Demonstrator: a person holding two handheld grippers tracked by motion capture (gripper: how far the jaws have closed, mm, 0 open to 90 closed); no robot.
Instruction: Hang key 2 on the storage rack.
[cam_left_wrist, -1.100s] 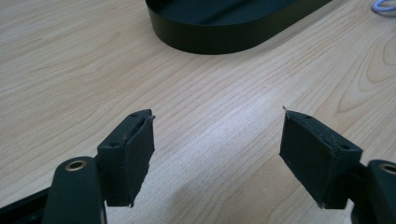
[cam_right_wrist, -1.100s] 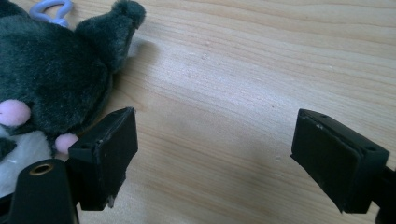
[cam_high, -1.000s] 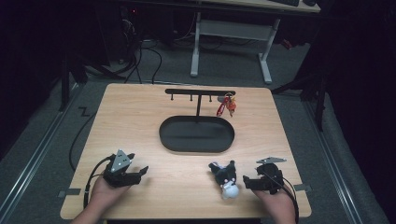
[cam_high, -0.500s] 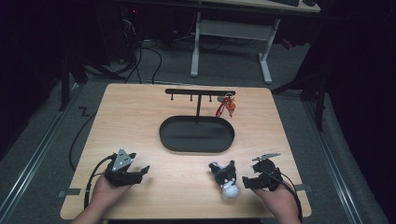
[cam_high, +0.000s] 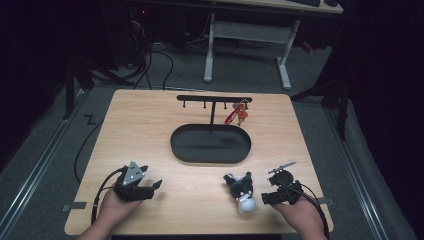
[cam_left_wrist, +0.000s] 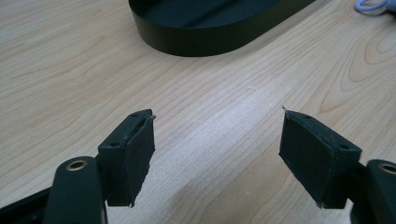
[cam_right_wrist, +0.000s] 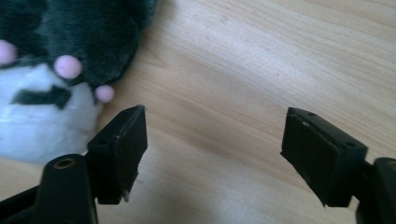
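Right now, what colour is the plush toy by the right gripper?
Plush toy: black and white with pink dots, clearest in the right gripper view.

Left gripper (cam_high: 156, 185) agape; right gripper (cam_high: 264, 198) narrowing, empty.

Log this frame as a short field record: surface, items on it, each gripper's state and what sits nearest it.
surface: wooden table
tray: black oval tray, mid-table, nothing visible inside
rack: black hook rack behind the tray, red key fob hanging near its right end
toy: black and white plush toy lying on the near right of the table
left gripper: open, nothing between the jaws, resting at near left
right gripper: open, jaws have just been closing, nothing between them; the plush toy lies beside its left jaw
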